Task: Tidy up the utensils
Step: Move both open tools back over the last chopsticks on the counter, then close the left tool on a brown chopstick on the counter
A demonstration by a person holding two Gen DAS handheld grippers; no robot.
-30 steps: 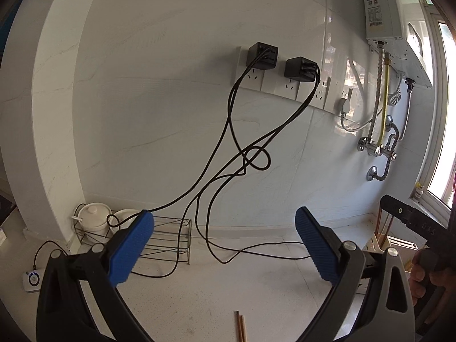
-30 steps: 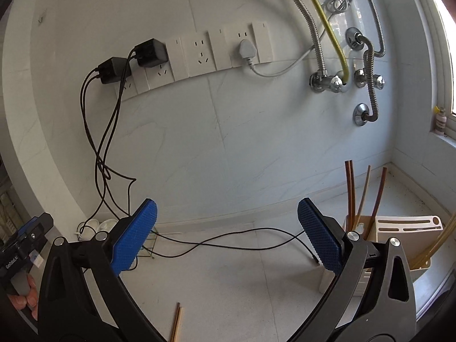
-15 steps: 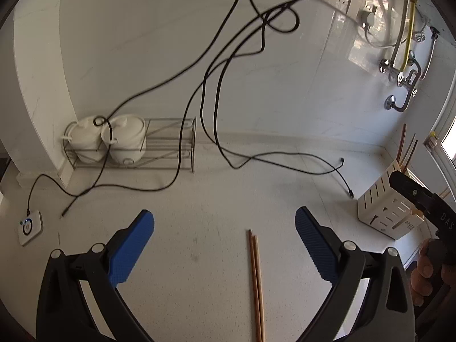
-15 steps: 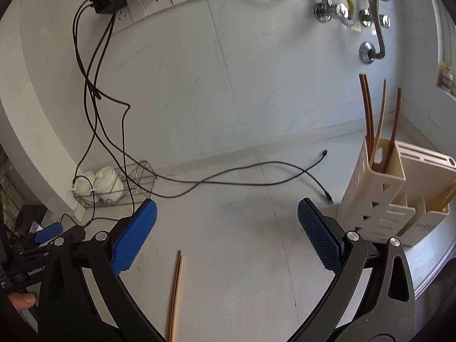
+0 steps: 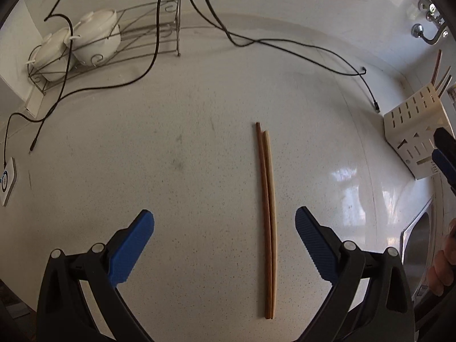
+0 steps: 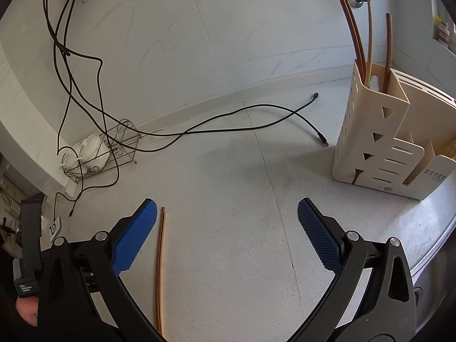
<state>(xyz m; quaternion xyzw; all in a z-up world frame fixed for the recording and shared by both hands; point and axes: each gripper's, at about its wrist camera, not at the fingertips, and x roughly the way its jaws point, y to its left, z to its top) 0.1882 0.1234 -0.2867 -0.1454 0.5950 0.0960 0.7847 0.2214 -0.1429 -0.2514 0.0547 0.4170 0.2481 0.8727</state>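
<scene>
Two long thin wooden chopsticks (image 5: 268,222), one darker brown, one lighter tan, lie flat side by side, touching, on white speckled countertop (image 5: 185,142). Cream slotted plastic utensil holder (image 6: 373,131) stands upright w/ four chopsticks (image 6: 367,37) inside.

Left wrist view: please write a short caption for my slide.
Open left gripper above two chopsticks lying side by side on the countertop.

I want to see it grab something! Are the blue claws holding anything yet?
No. The left gripper and right gripper are both open and empty; the chopsticks lie on the counter.
</scene>
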